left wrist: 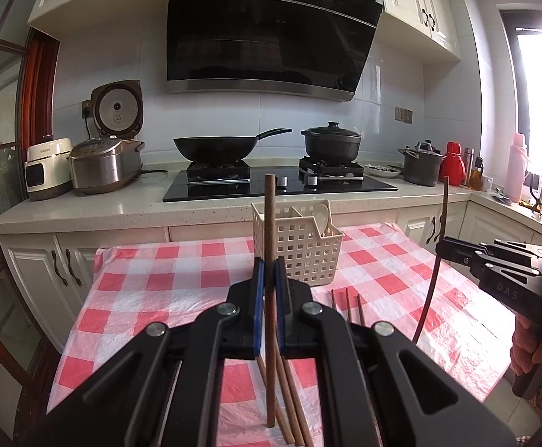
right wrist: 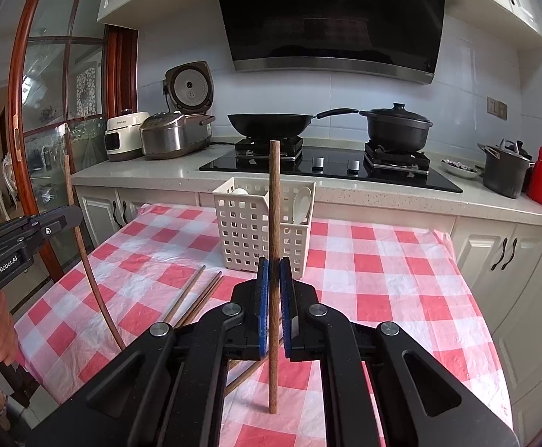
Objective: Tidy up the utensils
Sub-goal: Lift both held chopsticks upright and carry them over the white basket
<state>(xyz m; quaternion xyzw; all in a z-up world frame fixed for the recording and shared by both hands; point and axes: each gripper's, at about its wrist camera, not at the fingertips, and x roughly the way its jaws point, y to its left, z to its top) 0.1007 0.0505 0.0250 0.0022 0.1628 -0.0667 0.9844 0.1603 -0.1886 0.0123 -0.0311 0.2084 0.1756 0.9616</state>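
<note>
1. left gripper (left wrist: 269, 279): jaws closed on one brown wooden chopstick (left wrist: 270, 260), held upright, its lower end hanging free above the tablecloth. the same gripper shows at the left edge of the right wrist view (right wrist: 70, 216), a hand (right wrist: 4, 331) on its grip.
2. right gripper (right wrist: 274, 283): jaws closed on a second wooden chopstick (right wrist: 273, 260), also upright and clear of the cloth. it shows at the right of the left wrist view (left wrist: 443, 247), a hand (left wrist: 531, 346) below it.
3. loose chopsticks (right wrist: 202, 290): several more lie flat on the cloth, near the grippers and on the near side of the basket, partly hidden under the gripper bodies.
4. utensil basket (left wrist: 304, 251): cream plastic, lattice walls, divided inside; stands on the far half of the table, just beyond both held chopsticks. a white spoon (left wrist: 321, 214) leans in one compartment.
5. tablecloth (left wrist: 159, 279): red and white check, crinkled plastic, covers the table.
6. counter behind the table: black wok (left wrist: 211, 149) and lidded black pot (left wrist: 330, 143) on the gas hob, open rice cooker (left wrist: 103, 160) at left, grey stockpot (left wrist: 420, 165) and red flask (left wrist: 453, 164) at right.
7. black range hood (left wrist: 271, 29) above the hob.
</note>
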